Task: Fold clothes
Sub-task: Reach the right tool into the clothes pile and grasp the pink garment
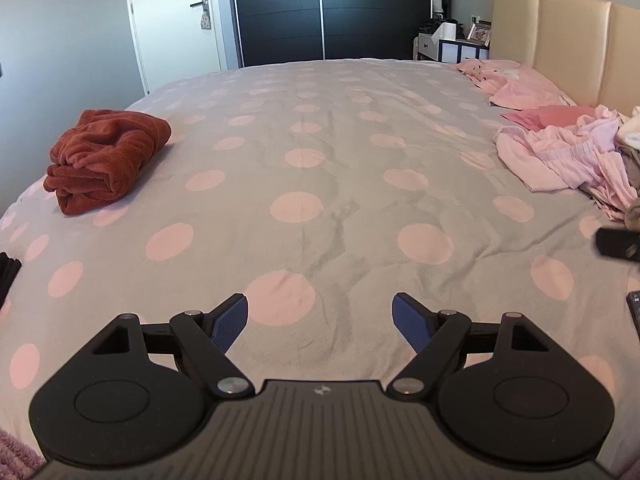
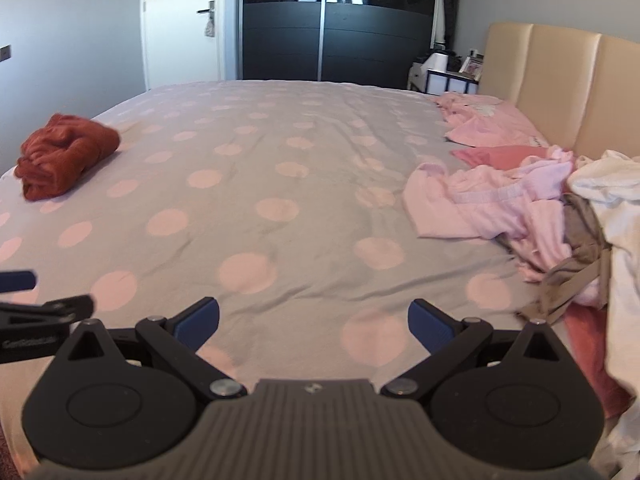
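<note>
A rust-red garment (image 1: 106,160) lies folded into a rough bundle near the left edge of the bed, well apart from everything else. It rests on a grey bedspread (image 1: 320,152) printed with large pale pink dots, which is bare across its whole middle.

The left gripper (image 1: 320,322) hovers low over the near part of the bedspread with its blue-padded fingers (image 1: 230,326) spread wide and nothing between them. In the right wrist view its tip shows at the far left edge. The right gripper (image 2: 313,326) hangs beside it, also over bare bedspread, with its jaws just as wide and empty; a dark part of it shows at the right edge of the left wrist view.

Behind the bed stand a white door (image 1: 176,20) and a dark wardrobe (image 1: 332,12) with sliding fronts. Further right a small bedside table (image 1: 456,46) sits next to a cream padded headboard (image 1: 560,40).

On the right side of the bed lies a heap of unfolded clothes (image 2: 500,208): pale pink pieces nearest the middle, a darker pink one (image 2: 496,156) behind them, a grey-brown piece (image 2: 576,268) among them, and a white piece (image 2: 616,216) at the far right. A pink pillow (image 2: 484,124) lies against the headboard beyond the heap.
</note>
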Action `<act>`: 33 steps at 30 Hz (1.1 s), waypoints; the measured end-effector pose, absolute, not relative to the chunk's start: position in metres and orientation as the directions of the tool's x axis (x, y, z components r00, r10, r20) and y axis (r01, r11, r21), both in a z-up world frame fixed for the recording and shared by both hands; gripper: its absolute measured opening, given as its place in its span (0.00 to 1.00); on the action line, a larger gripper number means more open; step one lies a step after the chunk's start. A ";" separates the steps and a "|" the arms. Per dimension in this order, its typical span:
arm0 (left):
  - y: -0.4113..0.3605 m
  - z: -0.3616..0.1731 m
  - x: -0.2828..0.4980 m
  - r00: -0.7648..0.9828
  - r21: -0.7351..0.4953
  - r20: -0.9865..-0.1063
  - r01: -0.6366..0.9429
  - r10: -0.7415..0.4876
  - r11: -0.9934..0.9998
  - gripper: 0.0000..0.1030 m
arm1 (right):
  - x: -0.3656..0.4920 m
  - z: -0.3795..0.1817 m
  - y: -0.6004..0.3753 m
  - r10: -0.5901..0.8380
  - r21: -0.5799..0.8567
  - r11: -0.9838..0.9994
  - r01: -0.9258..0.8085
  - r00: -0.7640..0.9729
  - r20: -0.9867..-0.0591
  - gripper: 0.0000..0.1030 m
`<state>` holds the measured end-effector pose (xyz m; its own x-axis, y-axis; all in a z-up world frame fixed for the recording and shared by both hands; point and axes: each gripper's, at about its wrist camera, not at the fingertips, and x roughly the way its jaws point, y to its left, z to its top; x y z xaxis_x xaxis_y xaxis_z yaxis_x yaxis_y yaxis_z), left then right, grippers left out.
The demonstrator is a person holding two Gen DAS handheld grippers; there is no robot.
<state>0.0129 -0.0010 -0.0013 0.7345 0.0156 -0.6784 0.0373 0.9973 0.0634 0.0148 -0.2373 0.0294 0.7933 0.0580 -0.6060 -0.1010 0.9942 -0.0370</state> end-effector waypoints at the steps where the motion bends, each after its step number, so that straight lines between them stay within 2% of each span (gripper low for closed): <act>1: 0.000 -0.001 0.014 0.733 0.062 -0.680 0.034 0.017 0.997 0.77 | 0.019 0.035 -0.252 0.038 -0.049 0.995 -0.085 0.797 -0.603 0.99; 7: -0.001 -0.005 0.026 0.707 0.077 -0.706 0.026 0.036 0.997 0.77 | 0.036 0.067 -0.356 -0.119 -0.149 0.988 0.040 0.813 -0.570 0.96; 9: -0.001 -0.007 0.030 0.698 0.086 -0.714 0.024 0.045 0.996 0.77 | 0.041 0.077 -0.401 -0.193 -0.193 0.976 0.099 0.806 -0.559 0.86; 13: -0.002 -0.011 0.038 0.684 0.107 -0.726 0.009 0.072 0.994 0.77 | 0.051 0.097 -0.493 -0.351 -0.277 0.932 0.232 0.769 -0.535 0.85; 16: -0.001 -0.015 0.045 0.670 0.114 -0.737 -0.006 0.089 0.993 0.77 | 0.056 0.109 -0.562 -0.504 -0.385 0.856 0.346 0.723 -0.472 0.85; 19: -0.003 -0.017 0.052 0.659 0.138 -0.743 -0.017 0.115 0.990 0.77 | 0.059 0.123 -0.623 -0.605 -0.422 0.790 0.445 0.680 -0.415 0.85; 23: -0.006 -0.018 0.061 0.654 0.160 -0.742 -0.039 0.146 0.986 0.77 | 0.072 0.132 -0.672 -0.679 -0.488 0.724 0.487 0.627 -0.382 0.85; 28: -0.014 -0.020 0.072 0.636 0.176 -0.754 -0.040 0.161 0.984 0.77 | 0.100 0.121 -0.705 -0.700 -0.544 0.704 0.457 0.578 -0.419 0.83; 29: -0.016 -0.021 0.073 0.634 0.178 -0.756 -0.039 0.162 0.983 0.77 | 0.106 0.118 -0.709 -0.701 -0.552 0.702 0.450 0.571 -0.427 0.71; 30: -0.017 -0.021 0.074 0.631 0.179 -0.759 -0.038 0.163 0.983 0.77 | 0.112 0.114 -0.714 -0.701 -0.556 0.703 0.443 0.561 -0.440 0.45; 31: -0.018 -0.022 0.075 0.628 0.181 -0.761 -0.035 0.163 0.983 0.77 | 0.117 0.110 -0.716 -0.703 -0.560 0.702 0.439 0.549 -0.452 0.29; 32: -0.019 -0.022 0.076 0.625 0.183 -0.763 -0.033 0.163 0.983 0.77 | 0.121 0.109 -0.718 -0.706 -0.566 0.700 0.436 0.540 -0.457 0.09; 33: -0.020 -0.022 0.077 0.625 0.183 -0.764 -0.030 0.161 0.983 0.77 | 0.124 0.108 -0.718 -0.710 -0.573 0.695 0.434 0.537 -0.455 0.04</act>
